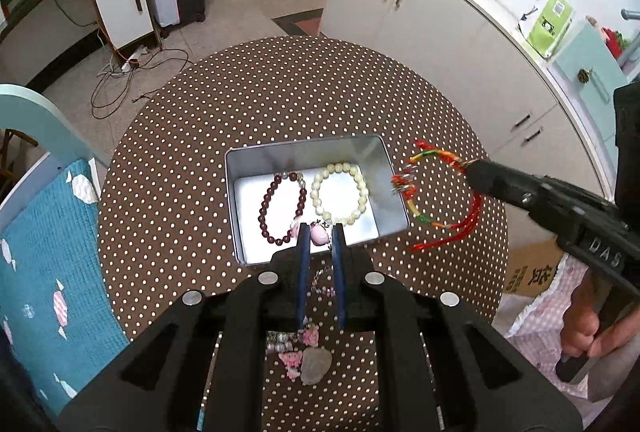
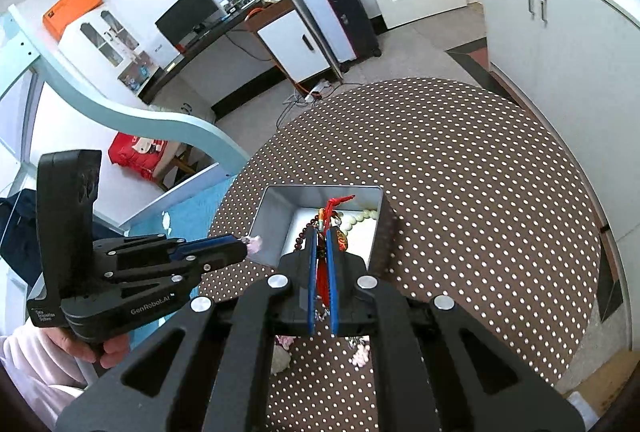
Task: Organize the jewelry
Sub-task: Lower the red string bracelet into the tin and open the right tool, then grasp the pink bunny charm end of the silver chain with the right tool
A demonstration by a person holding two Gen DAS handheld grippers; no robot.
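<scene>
Tin (image 1: 312, 155) holds two bead bracelets (image 1: 340, 193); left fingers (image 1: 306, 244) pinch pink charm (image 1: 320, 235), right fingers (image 2: 331, 252) red cord bracelet (image 1: 430, 191)

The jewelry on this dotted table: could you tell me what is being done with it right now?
A person is sorting jewelry into an open metal tin on the polka-dot table. The right gripper holds a multicolored cord bracelet in the air beside the tin. The left gripper pinches a pink charm piece over the tin's near edge. A dark red bead bracelet and a cream bead bracelet already lie inside. More pink trinkets wait on the table.
</scene>
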